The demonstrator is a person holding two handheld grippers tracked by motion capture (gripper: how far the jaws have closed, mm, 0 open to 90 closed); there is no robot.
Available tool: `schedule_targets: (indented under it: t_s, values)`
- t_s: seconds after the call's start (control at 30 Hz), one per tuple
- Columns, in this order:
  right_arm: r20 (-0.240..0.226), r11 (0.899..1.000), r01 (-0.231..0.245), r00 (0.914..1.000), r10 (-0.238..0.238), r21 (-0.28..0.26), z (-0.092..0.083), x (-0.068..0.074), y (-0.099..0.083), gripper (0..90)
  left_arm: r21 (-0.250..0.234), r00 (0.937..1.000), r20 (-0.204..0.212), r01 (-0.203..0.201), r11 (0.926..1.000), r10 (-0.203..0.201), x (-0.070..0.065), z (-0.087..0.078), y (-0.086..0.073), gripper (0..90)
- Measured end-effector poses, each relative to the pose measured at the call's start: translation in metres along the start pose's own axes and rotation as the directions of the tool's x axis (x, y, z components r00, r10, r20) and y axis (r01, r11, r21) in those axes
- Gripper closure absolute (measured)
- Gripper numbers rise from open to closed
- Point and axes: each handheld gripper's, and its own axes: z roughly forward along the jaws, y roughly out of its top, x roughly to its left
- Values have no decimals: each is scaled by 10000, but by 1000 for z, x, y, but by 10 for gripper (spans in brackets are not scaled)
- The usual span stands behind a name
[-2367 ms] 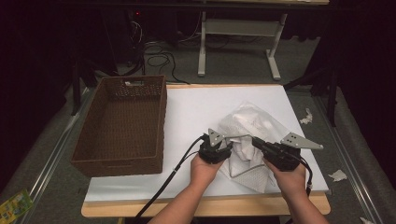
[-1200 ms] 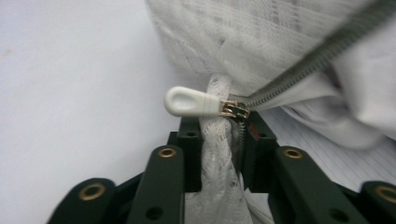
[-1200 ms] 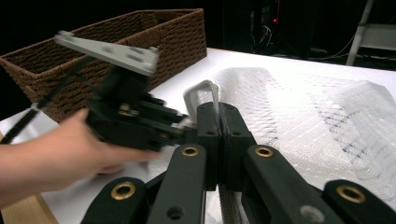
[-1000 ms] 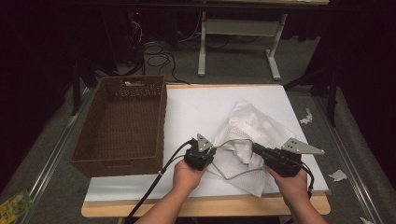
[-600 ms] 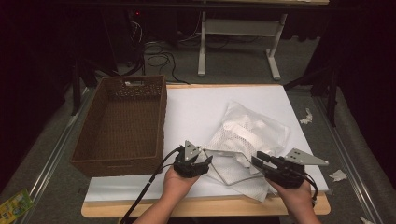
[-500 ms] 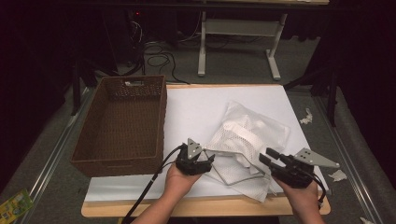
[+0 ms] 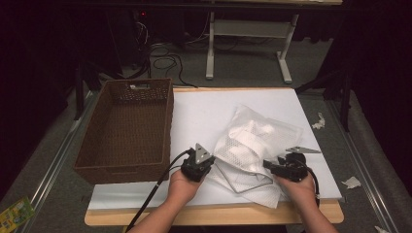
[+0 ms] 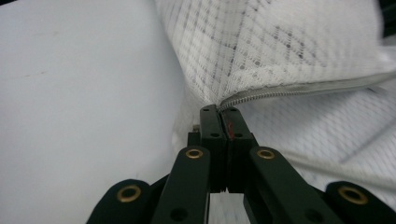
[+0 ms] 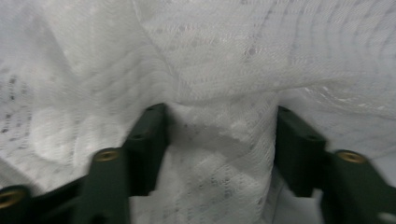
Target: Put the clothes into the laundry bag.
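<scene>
A white mesh bag (image 7: 252, 138) with a zipper lies crumpled on the white table (image 7: 204, 111), right of centre. My left gripper (image 7: 212, 161) is at the bag's left edge. In the left gripper view it (image 8: 219, 112) is shut on the end of the zipper (image 8: 299, 88), with the mesh (image 8: 280, 46) rising beyond it. My right gripper (image 7: 267, 165) is at the bag's near right side. Its jaws have just been opening. In the right gripper view they (image 9: 219, 126) stand apart with a bunched fold of mesh (image 9: 210, 56) between them.
A brown wicker basket (image 7: 167, 121) with nothing inside it stands on the left of the table, close to my left hand. A cable trails from the left gripper off the table's front edge. Scraps of paper lie on the floor at the right.
The bag was stretched between both grippers and now lies slack. My right gripper let go, swung out to the right, then came back left and down onto the mesh. The left gripper drifted slightly left.
</scene>
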Motion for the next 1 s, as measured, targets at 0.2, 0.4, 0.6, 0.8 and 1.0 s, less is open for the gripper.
schedule_targets:
  t_s: [0.2, 0.4, 0.6, 0.8, 1.0]
  values:
    - [374, 9906, 1371, 9899, -1370, 10, 29, 16, 29, 828, -468, 9999, -21, 149, 9988, -150, 0, -15, -13, 893]
    - [853, 9835, 1787, 9807, -1758, -272, 60, 18, 63, 834, -1018, 9995, -114, 267, 9944, -280, 1, -14, -12, 892]
    - [1067, 9756, 2186, 9707, -2153, -201, 60, 13, 80, 790, -1099, 9994, -111, 308, 9935, -322, 4, -6, -13, 885]
    - [1106, 9708, 2251, 9702, -2155, -833, 33, 11, 61, 638, -1232, 9986, -181, 464, 9913, -490, 8, -7, -16, 830]
    - [1039, 9644, 2209, 9728, -2072, -1452, 2, 8, 36, 486, -1631, 9967, -444, 594, 9848, -675, 7, -12, -14, 564]
